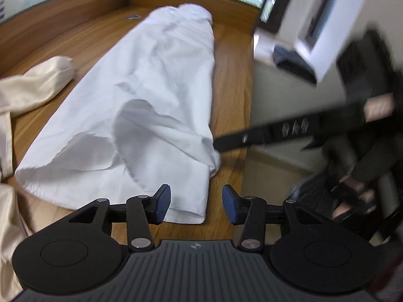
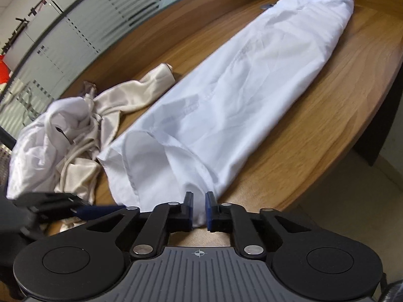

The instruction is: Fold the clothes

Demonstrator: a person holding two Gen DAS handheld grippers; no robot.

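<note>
White garment [image 2: 241,95] lies lengthwise on the wooden table [image 2: 340,115], already folded into a long narrow strip; near end by the table edge, far end bunched toward the back of the table. Lengthwise folds appear done. Near hem is loose, one layer curled up and open.

Right gripper [image 2: 199,207]: jaws drawn close with a thin bit of the white hem between the pads, so it pinches the near corner of the garment. The left wrist view shows its black body [image 1: 264,132] reaching in from the right at the same corner; that view is motion-blurred, so contact there is only probable.

Left gripper [image 1: 196,202]: jaws spread wide, nothing between them, hovering just over the near end of the strip, the left pad over the cloth, the right pad over bare table.

Cream garment [image 2: 118,103] and another whitish one [image 2: 42,136] sit crumpled in a heap to the left, touching the strip's near edge. Untouched.

Judgement: first item roughly half done; crosswise folds remain, then the heap.
</note>
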